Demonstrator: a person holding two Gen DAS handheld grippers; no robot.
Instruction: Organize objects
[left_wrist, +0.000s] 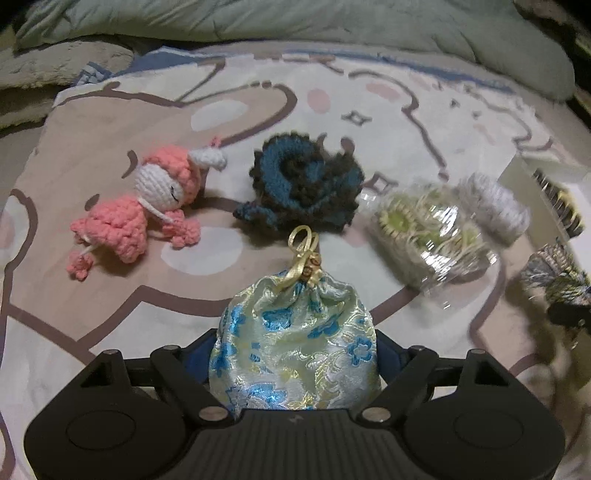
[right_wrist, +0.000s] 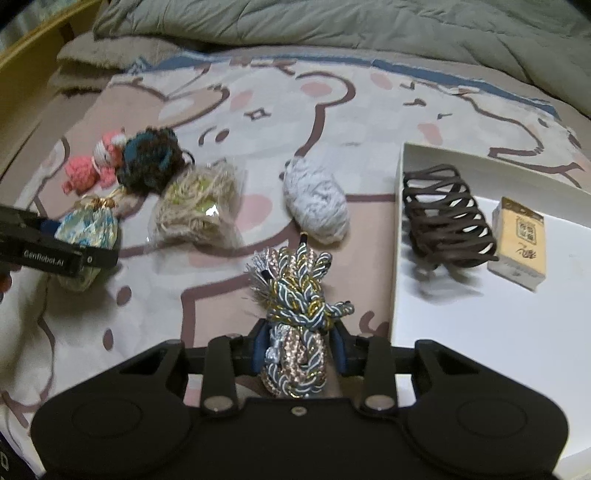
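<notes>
Our left tongs (left_wrist: 295, 354) clamp a brocade pouch (left_wrist: 295, 343), its drawstring neck pointing to 12 o'clock. Our right tongs (right_wrist: 300, 347) clamp a braided cord bundle (right_wrist: 295, 314), long axis 6 to 12. Only the right view shows the white tray (right_wrist: 480, 332) at 3 o'clock. A cartoon-print bedspread (left_wrist: 110, 302) lies underneath.

Cartoon-print bedspread (right_wrist: 280, 122), rumpled grey-green quilt (right_wrist: 332, 26)
</notes>
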